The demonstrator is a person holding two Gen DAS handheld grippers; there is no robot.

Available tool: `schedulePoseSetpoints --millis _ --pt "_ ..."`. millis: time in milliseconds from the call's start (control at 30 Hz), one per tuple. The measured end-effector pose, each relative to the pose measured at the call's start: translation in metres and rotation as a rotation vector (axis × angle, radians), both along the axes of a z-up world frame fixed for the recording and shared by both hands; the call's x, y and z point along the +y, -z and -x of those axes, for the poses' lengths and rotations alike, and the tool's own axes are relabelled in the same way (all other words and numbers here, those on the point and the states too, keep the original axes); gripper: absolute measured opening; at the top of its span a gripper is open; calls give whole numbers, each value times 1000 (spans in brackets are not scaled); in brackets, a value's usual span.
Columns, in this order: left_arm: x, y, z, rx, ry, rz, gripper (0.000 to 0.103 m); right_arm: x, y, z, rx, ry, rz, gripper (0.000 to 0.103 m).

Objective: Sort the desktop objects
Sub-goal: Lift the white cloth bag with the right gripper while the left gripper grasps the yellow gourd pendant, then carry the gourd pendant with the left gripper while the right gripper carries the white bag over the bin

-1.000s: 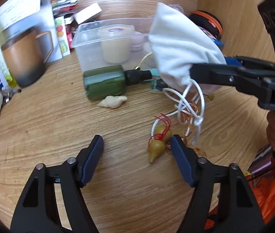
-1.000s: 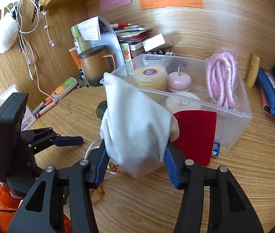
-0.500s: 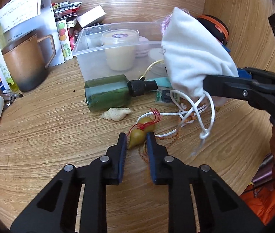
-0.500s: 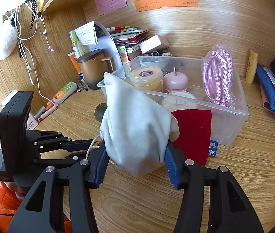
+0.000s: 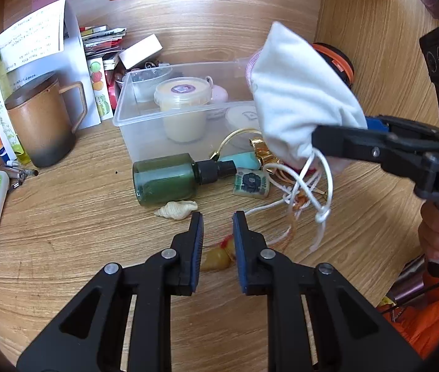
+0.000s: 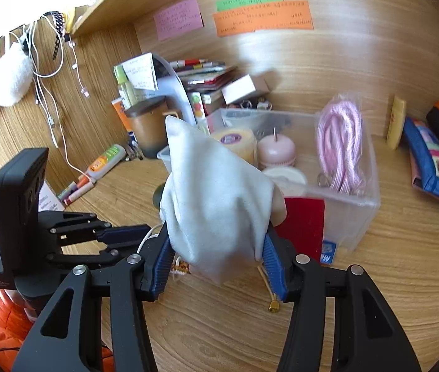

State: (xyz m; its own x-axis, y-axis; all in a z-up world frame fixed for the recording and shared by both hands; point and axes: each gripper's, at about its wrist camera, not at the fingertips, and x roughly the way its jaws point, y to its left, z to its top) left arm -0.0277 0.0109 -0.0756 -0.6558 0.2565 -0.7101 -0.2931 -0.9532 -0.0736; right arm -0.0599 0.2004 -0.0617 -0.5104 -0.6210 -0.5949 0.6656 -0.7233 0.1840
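My right gripper (image 6: 216, 257) is shut on a white drawstring pouch (image 6: 216, 198) and holds it up in front of the clear plastic bin (image 6: 371, 192). The pouch (image 5: 300, 105) and its dangling white cords (image 5: 315, 198) also show in the left wrist view. My left gripper (image 5: 218, 220) is nearly closed, with a small yellow gourd charm with red string (image 5: 219, 255) between its fingers, lifted off the desk. A green spray bottle (image 5: 170, 178), a seashell (image 5: 177, 209) and a small printed eraser (image 5: 250, 183) lie on the desk ahead.
The bin holds a cream jar (image 5: 182, 105), a pink candle (image 6: 277, 152) and a pink rope (image 6: 340, 142). A brown mug (image 5: 42, 124) stands left. A red card (image 6: 303, 226) leans on the bin. Pencil cases (image 6: 436, 158) lie right. Tubes and pens lie at left.
My left gripper moved in over the gourd charm, closed on it and lifted it off the desk. The right gripper rose slightly with the pouch.
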Motion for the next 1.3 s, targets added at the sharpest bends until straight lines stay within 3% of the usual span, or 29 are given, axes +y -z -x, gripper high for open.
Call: schedulePoseSetpoints --millis 233,300,433,600,800,933,1133,1300 --pt "8 4 -9 -24 56 4 19 -1 -6 0 19 -4 0 48" --pt "12 8 -11 -32 75 18 24 -2 -6 0 15 -3 -2 48" --pt "18 12 -16 -21 92 54 44 0 -6 1 11 5 -2 48" --pt "17 23 -6 -59 74 61 44 4 -6 0 13 15 -5 49" --pt "12 26 3 -63 49 33 44 9 -5 0 12 38 -8 49" --pt "16 25 11 -59 21 71 18 15 -9 1 24 59 -4 49" --pt "7 20 14 -63 -10 29 18 25 -18 2 52 83 5 49" --pt "-2 -4 13 -4 -32 -5 18 28 -27 7 80 91 13 49"
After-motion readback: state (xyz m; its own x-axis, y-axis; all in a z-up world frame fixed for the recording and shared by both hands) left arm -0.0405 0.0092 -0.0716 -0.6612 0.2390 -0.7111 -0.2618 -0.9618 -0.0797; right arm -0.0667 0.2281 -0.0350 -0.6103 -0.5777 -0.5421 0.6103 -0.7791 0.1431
